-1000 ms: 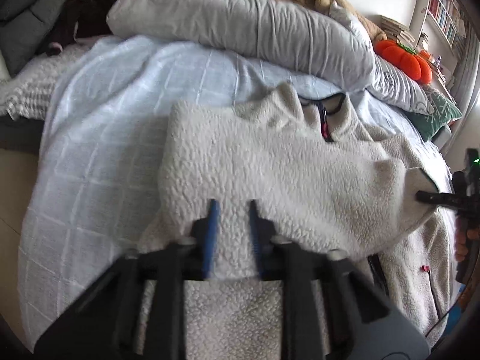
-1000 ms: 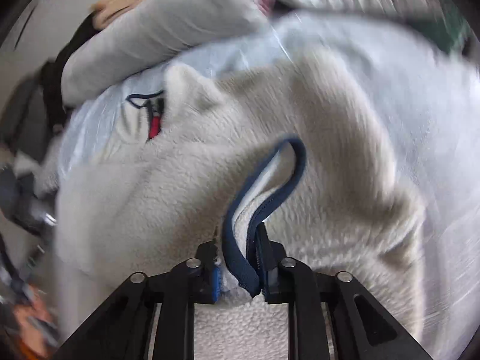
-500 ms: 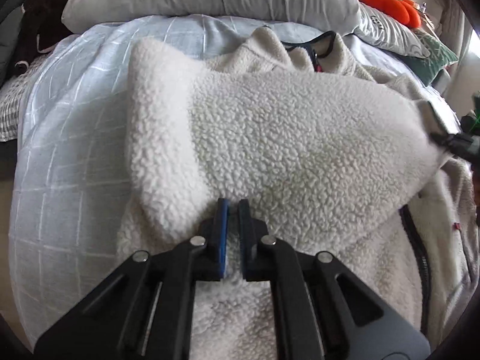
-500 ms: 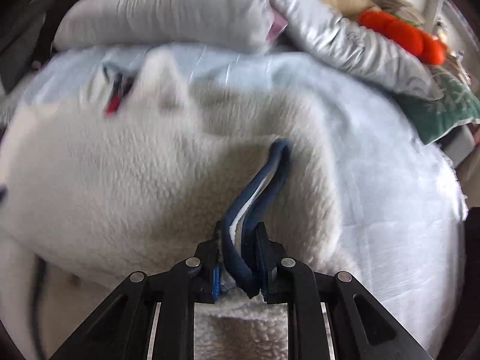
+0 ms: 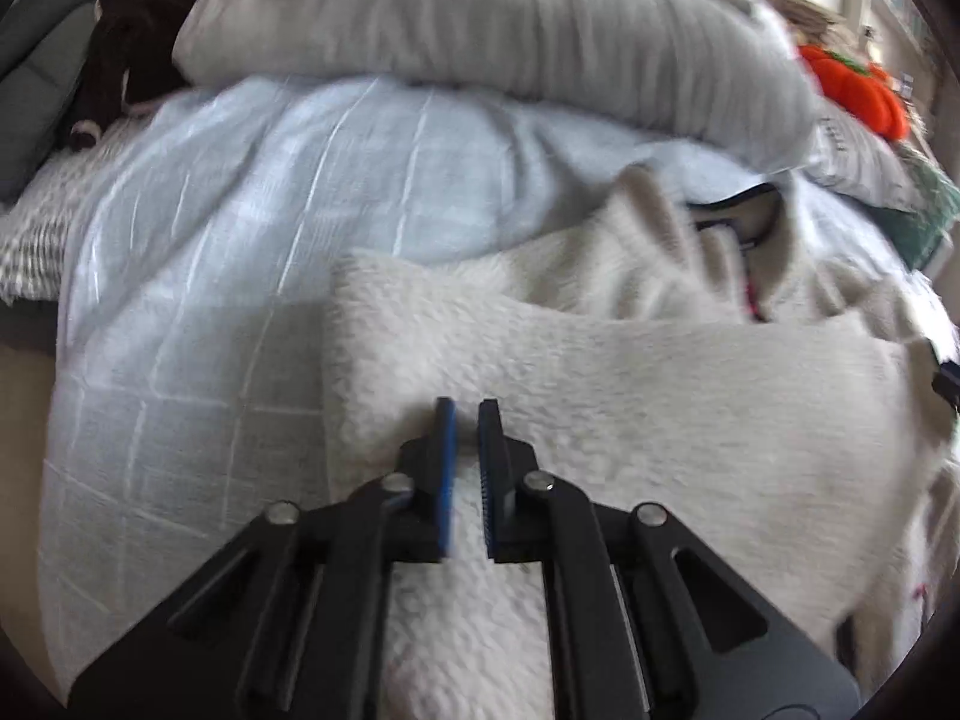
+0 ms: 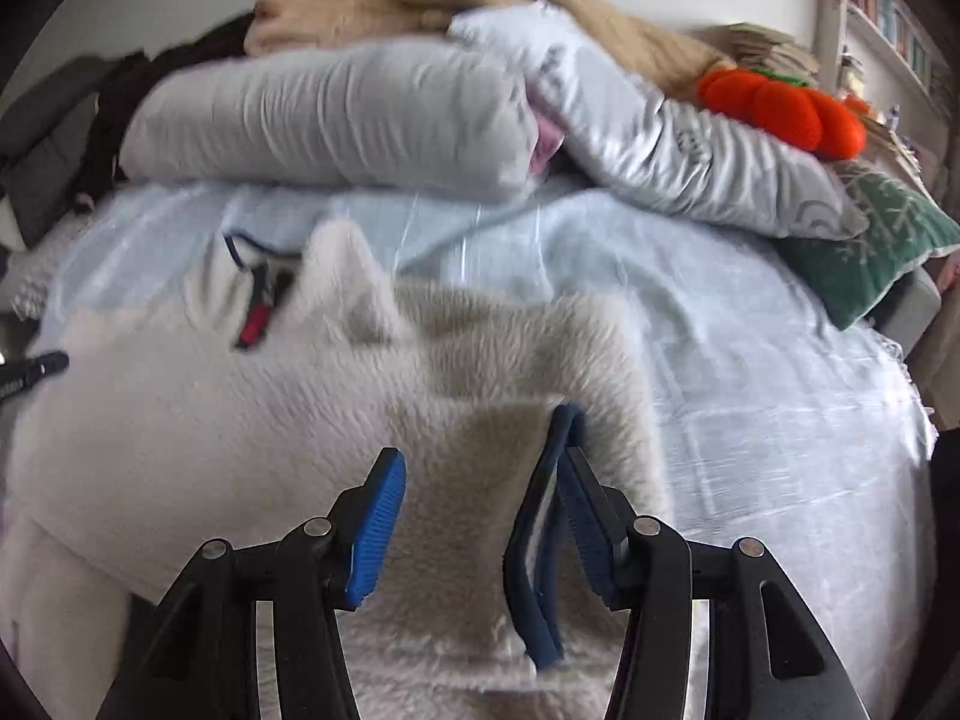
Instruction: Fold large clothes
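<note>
Right gripper [image 6: 483, 468] jaws just parted, navy cuff [image 6: 543, 540] loose between.

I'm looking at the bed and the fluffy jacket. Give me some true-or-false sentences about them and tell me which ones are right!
1. The fluffy cream jacket lies on a light blue bedspread. True.
2. The right gripper squeezes the jacket's navy cuff trim tight. False: its jaws have just been opening and stand apart; the trim hangs by one of them.
3. An orange pumpkin cushion sits among the pillows. True.
4. The left gripper has its jaws wide open. False: they are nearly together.
5. The jacket is black. False: it is cream.
</note>
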The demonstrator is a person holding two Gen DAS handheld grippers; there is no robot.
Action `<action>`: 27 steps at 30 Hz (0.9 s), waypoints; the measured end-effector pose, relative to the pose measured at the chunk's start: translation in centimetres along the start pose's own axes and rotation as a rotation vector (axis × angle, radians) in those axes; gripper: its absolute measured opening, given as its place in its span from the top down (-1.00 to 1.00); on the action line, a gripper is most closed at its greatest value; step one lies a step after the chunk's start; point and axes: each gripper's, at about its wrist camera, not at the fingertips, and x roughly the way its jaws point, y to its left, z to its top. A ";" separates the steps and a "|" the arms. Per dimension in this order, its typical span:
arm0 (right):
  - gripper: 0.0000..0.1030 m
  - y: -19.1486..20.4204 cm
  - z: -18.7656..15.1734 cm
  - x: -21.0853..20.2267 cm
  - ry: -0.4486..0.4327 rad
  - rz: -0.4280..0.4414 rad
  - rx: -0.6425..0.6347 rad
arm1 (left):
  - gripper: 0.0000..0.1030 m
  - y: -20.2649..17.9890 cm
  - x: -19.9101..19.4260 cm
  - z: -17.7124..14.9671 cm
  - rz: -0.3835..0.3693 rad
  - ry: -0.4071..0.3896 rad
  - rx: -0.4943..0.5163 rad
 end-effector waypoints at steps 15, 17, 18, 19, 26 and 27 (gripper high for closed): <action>-0.39 -1.3 -3.9 -3.4 0.139 0.009 -0.027 | -0.18 -2.7 -7.4 -3.4 0.020 0.083 0.060; -0.41 -1.2 -4.8 -5.2 0.141 0.006 -0.042 | -0.30 -2.9 -9.4 -4.6 0.023 0.100 0.081; -0.43 -1.3 -5.3 -6.4 0.138 0.009 -0.047 | -0.35 -2.9 -10.4 -5.3 0.023 0.107 0.087; -0.49 -1.3 -5.9 -7.5 0.131 0.013 -0.054 | -0.43 -2.8 -11.5 -6.2 0.027 0.116 0.092; -0.61 -1.5 -9.6 -13.5 0.124 0.016 -0.071 | -0.56 -1.8 -16.2 -11.4 0.027 0.183 0.102; -0.61 -1.6 -10.1 -13.9 0.128 0.019 -0.071 | -0.58 -1.6 -16.6 -12.1 0.027 0.190 0.101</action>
